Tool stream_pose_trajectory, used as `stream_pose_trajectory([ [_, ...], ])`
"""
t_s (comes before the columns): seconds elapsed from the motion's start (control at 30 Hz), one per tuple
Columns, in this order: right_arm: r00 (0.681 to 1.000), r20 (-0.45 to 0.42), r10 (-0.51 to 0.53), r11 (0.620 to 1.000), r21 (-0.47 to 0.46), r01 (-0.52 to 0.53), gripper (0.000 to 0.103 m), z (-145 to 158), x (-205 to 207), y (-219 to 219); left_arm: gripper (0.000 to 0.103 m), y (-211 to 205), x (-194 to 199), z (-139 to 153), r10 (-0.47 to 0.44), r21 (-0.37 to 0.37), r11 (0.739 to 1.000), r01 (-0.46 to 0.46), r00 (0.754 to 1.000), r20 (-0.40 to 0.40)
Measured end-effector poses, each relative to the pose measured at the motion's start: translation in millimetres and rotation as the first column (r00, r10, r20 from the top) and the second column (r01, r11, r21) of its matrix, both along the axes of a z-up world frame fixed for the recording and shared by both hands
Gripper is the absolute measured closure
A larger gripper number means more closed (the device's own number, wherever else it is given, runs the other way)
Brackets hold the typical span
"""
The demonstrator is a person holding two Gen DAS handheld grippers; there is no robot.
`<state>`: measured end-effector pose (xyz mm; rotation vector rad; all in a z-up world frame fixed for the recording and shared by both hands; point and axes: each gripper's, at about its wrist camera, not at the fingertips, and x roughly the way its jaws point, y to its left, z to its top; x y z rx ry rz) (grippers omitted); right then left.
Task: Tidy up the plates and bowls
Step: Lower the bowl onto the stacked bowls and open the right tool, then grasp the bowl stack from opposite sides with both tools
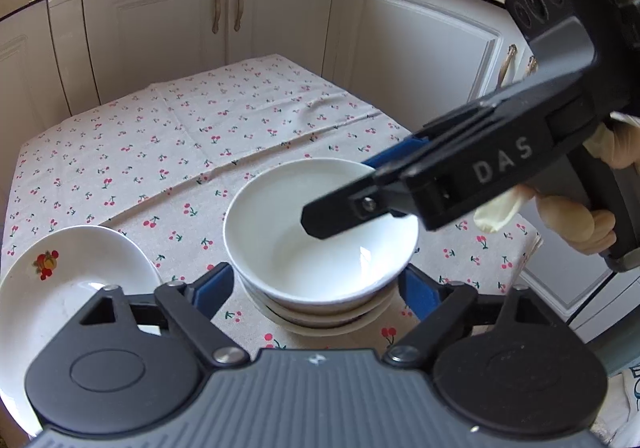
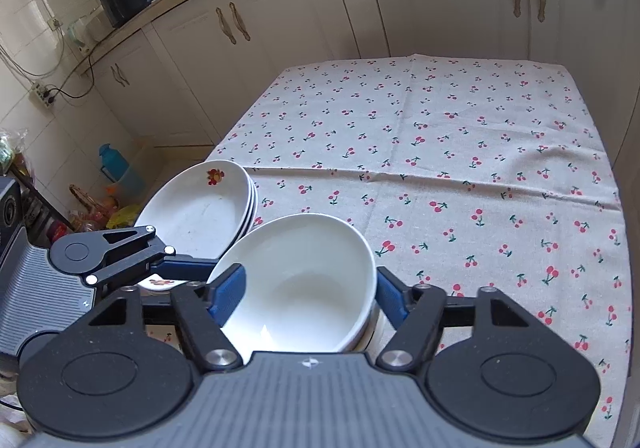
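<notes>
Left gripper (image 1: 316,290): I see its blue-padded fingers standing apart, one on each side of the bowl stack, with a gap showing between the left pad and the bowl wall. I judge it released.

Right gripper (image 2: 310,298): I read its jaws as apart too. The left blue pad sits inside the top bowl's rim, the right pad outside the wall; neither appears to press.

Top bowl (image 1: 320,224): plain white, glossy glazed ceramic, round with a deep curved wall. It sits nested directly ahead of both tools, between their fingers.

Bowl stack (image 1: 320,314): at least two more white rims show beneath the top bowl, nested closely and level.

Plate stack (image 2: 200,207): shallow white plates, smooth and shiny, with a small red-and-orange fruit motif on the rim. It lies to the left of my left gripper and just beside the bowls, forward-left of the right gripper. I cannot tell whether plates and bowls touch.

Tablecloth (image 2: 460,167): matte woven fabric, beige with a red cherry print, creased along fold lines. It spreads ahead of both tools.

Gloved hand (image 1: 576,219): pale thin glove, wrinkled at the fingertips, wrapped around the right tool's black handle.

Cabinets (image 1: 160,19): cream panelled doors with curved handles, beyond the table.
</notes>
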<state>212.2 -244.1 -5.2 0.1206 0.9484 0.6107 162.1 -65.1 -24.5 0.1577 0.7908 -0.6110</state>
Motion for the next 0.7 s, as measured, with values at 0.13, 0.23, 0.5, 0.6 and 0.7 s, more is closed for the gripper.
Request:
stream_pose_trajectory([
  [0.13,0.998,0.062,-0.021,1.000,-0.013,0.022,0.006,1.2,-9.2,-5.3,0.008,8.1,-3.2,0.7,0.011,-0.037,0.999,-0.011,1.000,-0.006],
  [0.23,0.992,0.115,-0.042,0.999,-0.014,0.043,0.000,2.2,-18.6,-12.8,0.008,14.1,-7.3,-0.3,0.014,-0.048,0.999,-0.014,1.000,-0.003],
  [0.5,0.981,0.188,-0.042,0.996,-0.073,0.057,0.000,-3.1,-51.1,-22.6,0.008,26.2,-16.1,-3.9,-0.026,-0.039,0.999,0.026,1.000,0.008],
  [0.6,0.979,0.204,-0.002,0.992,-0.122,0.027,0.000,-7.6,-64.9,-18.7,0.008,27.7,-19.9,-5.6,-0.066,-0.013,0.998,0.066,0.998,0.018],
  [0.7,0.976,0.213,0.048,0.983,-0.185,-0.008,0.000,-16.7,-73.4,-10.7,0.008,30.3,-18.0,-7.5,-0.104,0.005,0.995,0.104,0.994,0.015],
])
